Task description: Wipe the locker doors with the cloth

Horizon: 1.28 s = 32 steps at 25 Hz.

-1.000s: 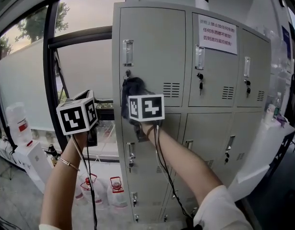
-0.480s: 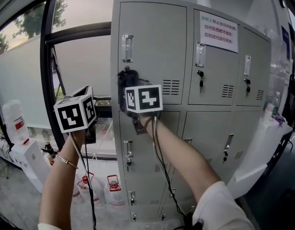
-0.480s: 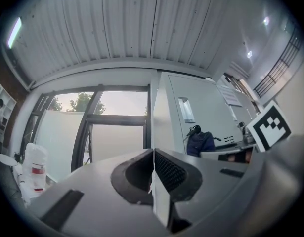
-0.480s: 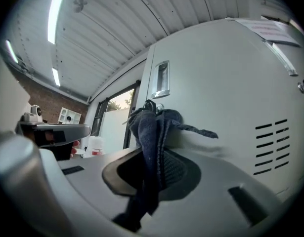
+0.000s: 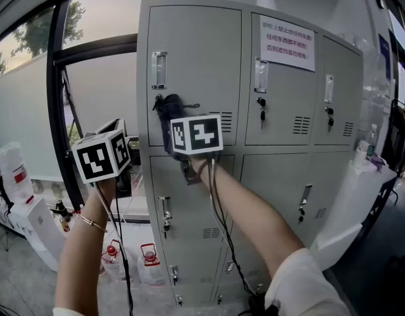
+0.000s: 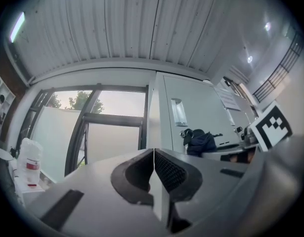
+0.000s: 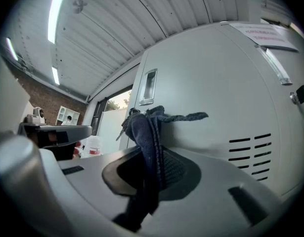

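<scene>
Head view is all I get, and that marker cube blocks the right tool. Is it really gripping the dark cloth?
Observer: Yes. In the right gripper view, the right gripper has its jaws shut on the cloth.
Visitor: Does the left one hold anything?
Observer: No. In the left gripper view, the left gripper has its jaws together, with nothing between them.
Visitor: What is overhead? My view stops at the locker top.
Observer: A ribbed ceiling with a strip light.
</scene>
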Motion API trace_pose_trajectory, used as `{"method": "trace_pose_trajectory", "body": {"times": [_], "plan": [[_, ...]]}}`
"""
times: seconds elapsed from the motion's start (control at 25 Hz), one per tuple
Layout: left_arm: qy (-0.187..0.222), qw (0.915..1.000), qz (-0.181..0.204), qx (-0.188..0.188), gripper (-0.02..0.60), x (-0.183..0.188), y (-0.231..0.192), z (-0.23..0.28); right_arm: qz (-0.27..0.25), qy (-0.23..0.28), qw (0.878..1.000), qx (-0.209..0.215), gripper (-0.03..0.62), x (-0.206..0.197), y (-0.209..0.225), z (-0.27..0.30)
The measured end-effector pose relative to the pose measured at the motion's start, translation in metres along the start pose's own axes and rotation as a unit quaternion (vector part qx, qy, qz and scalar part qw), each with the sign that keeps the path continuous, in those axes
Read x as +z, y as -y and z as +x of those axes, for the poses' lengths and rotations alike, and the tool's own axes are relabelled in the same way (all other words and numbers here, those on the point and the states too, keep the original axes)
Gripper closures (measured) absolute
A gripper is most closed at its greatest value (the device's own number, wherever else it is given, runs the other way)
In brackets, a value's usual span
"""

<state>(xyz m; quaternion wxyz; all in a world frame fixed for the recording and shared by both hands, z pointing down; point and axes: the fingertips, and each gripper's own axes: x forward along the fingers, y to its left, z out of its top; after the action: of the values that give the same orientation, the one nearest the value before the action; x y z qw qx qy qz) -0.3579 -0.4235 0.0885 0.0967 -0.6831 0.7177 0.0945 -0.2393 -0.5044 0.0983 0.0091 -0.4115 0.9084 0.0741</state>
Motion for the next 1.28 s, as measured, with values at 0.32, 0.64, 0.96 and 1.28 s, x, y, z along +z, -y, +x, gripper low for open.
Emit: {"method": "trace_pose_trajectory", "body": {"times": [0.32,0.64,0.96,1.28], "plan": [[0.004,1.0000,-0.001,-0.004,0.572,0.004,0.024,0.007,0.019,0.009,1.000,-0.003,0.543,0.001,0.031,-0.017],[0.005,0.9998,-0.009,-0.018,0.572,0.004,0.056,0.019,0.025,0.013,0.999,-0.025,0.543,0.002,0.066,-0.038],[0.010,0.9988,-0.009,-0.046,0.572,0.008,0.096,0.032,0.034,0.014,0.998,-0.051,0.543,0.001,0.107,-0.062],[0.012,0.9980,-0.003,-0.062,0.572,0.010,0.124,0.042,0.033,0.015,0.997,-0.064,0.543,-0.001,0.131,-0.077]]}}
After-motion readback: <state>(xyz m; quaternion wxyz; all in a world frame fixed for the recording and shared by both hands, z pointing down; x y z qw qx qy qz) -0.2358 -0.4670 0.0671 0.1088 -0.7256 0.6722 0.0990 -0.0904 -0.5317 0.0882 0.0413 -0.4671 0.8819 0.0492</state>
